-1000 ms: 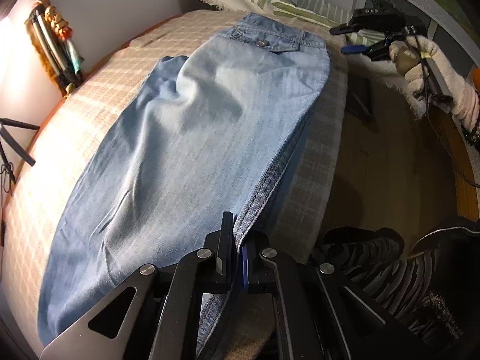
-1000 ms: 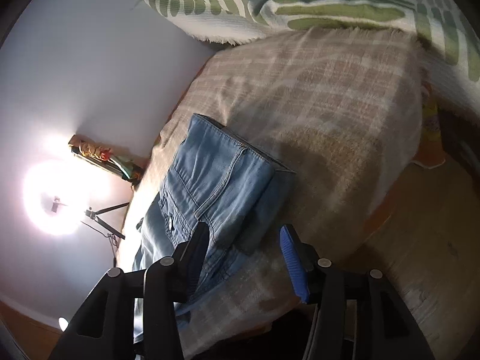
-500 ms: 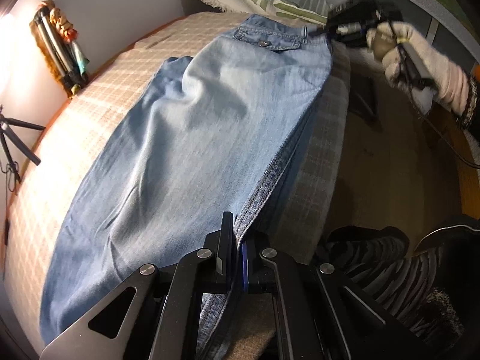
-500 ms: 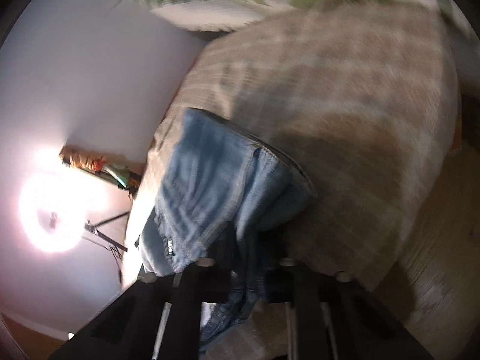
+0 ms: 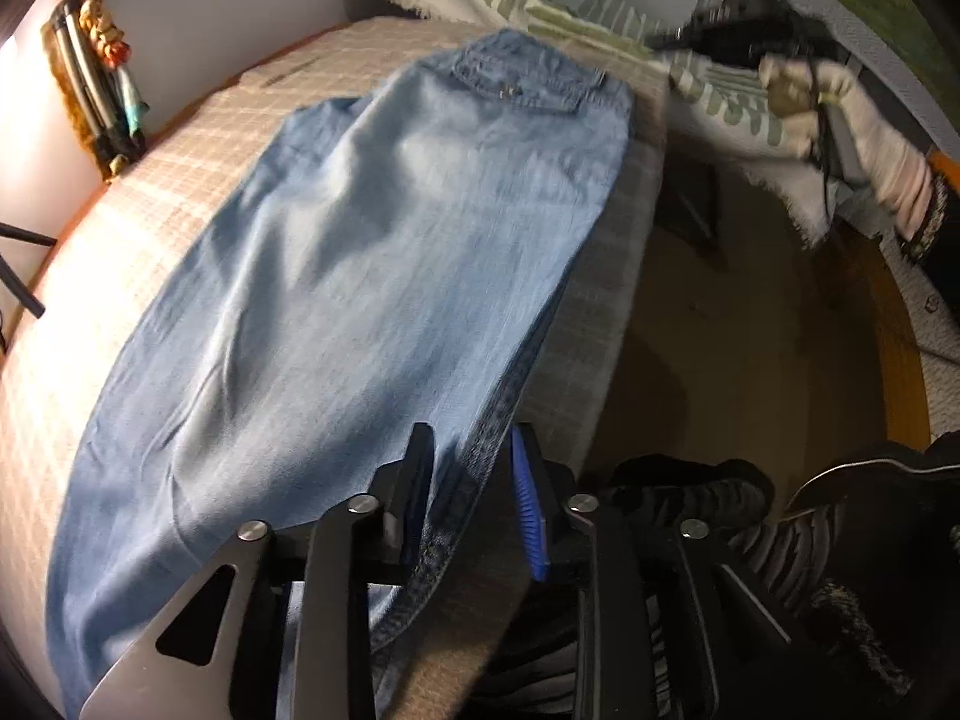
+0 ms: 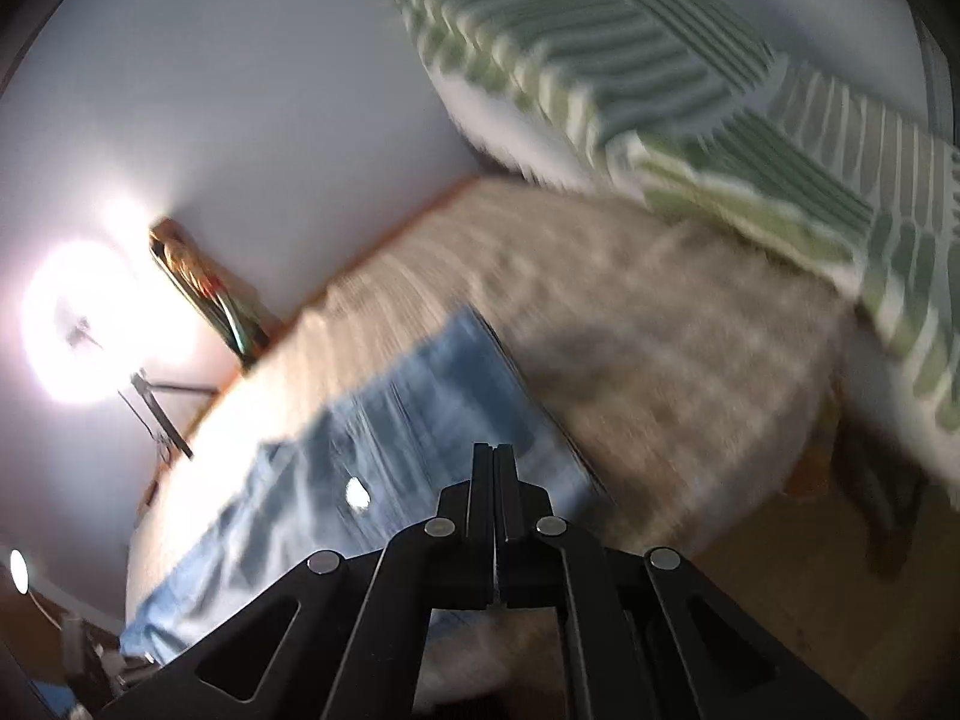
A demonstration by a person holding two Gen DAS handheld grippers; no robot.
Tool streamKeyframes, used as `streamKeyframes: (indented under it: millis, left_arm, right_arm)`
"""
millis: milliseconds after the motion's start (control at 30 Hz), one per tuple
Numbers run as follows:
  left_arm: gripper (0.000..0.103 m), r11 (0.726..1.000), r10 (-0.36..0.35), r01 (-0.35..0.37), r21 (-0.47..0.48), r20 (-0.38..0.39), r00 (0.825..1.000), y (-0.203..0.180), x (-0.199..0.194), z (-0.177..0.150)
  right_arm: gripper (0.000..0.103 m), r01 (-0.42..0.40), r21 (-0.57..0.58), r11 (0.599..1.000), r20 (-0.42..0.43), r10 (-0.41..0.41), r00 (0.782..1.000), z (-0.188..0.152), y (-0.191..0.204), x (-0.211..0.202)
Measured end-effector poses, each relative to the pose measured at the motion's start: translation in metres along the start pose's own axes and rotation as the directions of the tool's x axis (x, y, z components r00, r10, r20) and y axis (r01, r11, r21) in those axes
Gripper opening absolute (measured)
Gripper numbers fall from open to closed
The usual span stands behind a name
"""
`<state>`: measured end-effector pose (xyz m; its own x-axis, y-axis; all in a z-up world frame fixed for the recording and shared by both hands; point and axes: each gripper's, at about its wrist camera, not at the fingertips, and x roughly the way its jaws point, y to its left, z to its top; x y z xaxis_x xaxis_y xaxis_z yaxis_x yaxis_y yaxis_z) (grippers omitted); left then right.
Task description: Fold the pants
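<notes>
Light blue jeans (image 5: pixel 372 276) lie lengthwise on the checked bed cover (image 5: pixel 150 228), doubled leg on leg, waistband at the far end. My left gripper (image 5: pixel 471 480) sits at the near right edge. Its jaws are opening, and the jeans' side seam runs loose between the pads without being pressed. In the right wrist view my right gripper (image 6: pixel 493 456) is shut with nothing in it, lifted above the jeans (image 6: pixel 420 450) near the waistband. The left wrist view shows the same right gripper (image 5: pixel 678 42) in a gloved hand (image 5: pixel 840 114), up and right of the waistband.
Green striped pillows (image 6: pixel 600 60) lie at the head of the bed. A bright lamp (image 6: pixel 78 324) and a tripod stand by the wall. A bundle (image 5: pixel 96 90) hangs on the wall. Wooden floor (image 5: pixel 750 330) and the person's shoe (image 5: pixel 690 486) are right of the bed.
My left jaws have parted from the seam that they pinched. My right gripper closed at the waistband corner, then rose and rolled away with nothing in it; the waistband lies flat.
</notes>
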<state>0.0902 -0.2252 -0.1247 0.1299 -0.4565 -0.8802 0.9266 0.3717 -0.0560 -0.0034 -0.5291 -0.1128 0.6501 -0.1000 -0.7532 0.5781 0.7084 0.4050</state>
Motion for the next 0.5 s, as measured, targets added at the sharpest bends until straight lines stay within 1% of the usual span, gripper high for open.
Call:
streamKeyframes:
  millis: [67, 100, 133, 167, 200, 267, 300, 367, 400, 433, 467, 500]
  left_arm:
    - [0.032, 1.0, -0.013, 0.014, -0.014, 0.024, 1.0, 0.003, -0.009, 0.002]
    - [0.033, 0.999, -0.009, 0.011, -0.031, 0.046, 0.999, 0.008, -0.016, 0.004]
    - [0.033, 0.999, -0.003, 0.006, -0.049, 0.06, 0.998, 0.013, -0.021, 0.005]
    - [0.033, 0.998, 0.003, 0.001, -0.067, 0.07, 0.998, 0.018, -0.025, 0.006]
    - [0.033, 0.996, 0.016, -0.009, -0.084, 0.077, 0.997, 0.024, -0.028, 0.007]
    - [0.033, 0.993, 0.053, -0.044, -0.106, 0.088, 0.995, 0.034, -0.033, 0.012]
    - [0.033, 0.991, 0.069, -0.058, -0.121, 0.093, 0.993, 0.042, -0.035, 0.015]
    - [0.034, 0.984, 0.088, -0.071, -0.162, 0.1, 0.991, 0.06, -0.039, 0.024]
    - [0.036, 0.98, 0.1, -0.08, -0.184, 0.103, 0.99, 0.071, -0.039, 0.03]
    - [0.04, 0.977, 0.106, -0.084, -0.196, 0.104, 0.989, 0.079, -0.038, 0.033]
    - [0.042, 0.974, 0.107, -0.083, -0.21, 0.104, 0.989, 0.087, -0.036, 0.039]
    - [0.044, 0.972, 0.104, -0.079, -0.223, 0.104, 0.989, 0.095, -0.033, 0.045]
  right_arm:
    - [0.005, 0.018, -0.043, 0.999, -0.008, -0.019, 1.0, -0.002, 0.002, 0.002]
    - [0.011, 0.009, -0.053, 0.999, -0.007, -0.01, 1.0, 0.0, 0.004, 0.001]
    - [0.02, -0.003, -0.071, 0.997, -0.01, 0.003, 1.0, 0.006, 0.007, -0.001]
    - [0.045, -0.016, -0.095, 0.995, -0.015, 0.015, 1.0, 0.011, 0.013, 0.0]
    - [0.052, -0.024, -0.114, 0.993, -0.019, 0.022, 1.0, 0.015, 0.017, 0.002]
    - [0.052, -0.023, -0.179, 0.984, -0.007, 0.022, 1.0, 0.027, 0.034, 0.011]
    - [0.058, -0.023, -0.194, 0.981, -0.009, 0.022, 1.0, 0.033, 0.038, 0.015]
    - [0.067, -0.042, -0.213, 0.976, -0.031, 0.036, 0.999, 0.05, 0.042, 0.031]
    - [0.07, -0.049, -0.214, 0.976, -0.039, 0.041, 0.998, 0.056, 0.042, 0.04]
    - [0.072, -0.051, -0.218, 0.975, -0.054, 0.04, 0.998, 0.064, 0.041, 0.053]
    - [0.074, -0.05, -0.225, 0.973, -0.069, 0.035, 0.997, 0.069, 0.041, 0.063]
    - [0.074, -0.044, -0.234, 0.971, -0.086, 0.024, 0.996, 0.073, 0.039, 0.074]
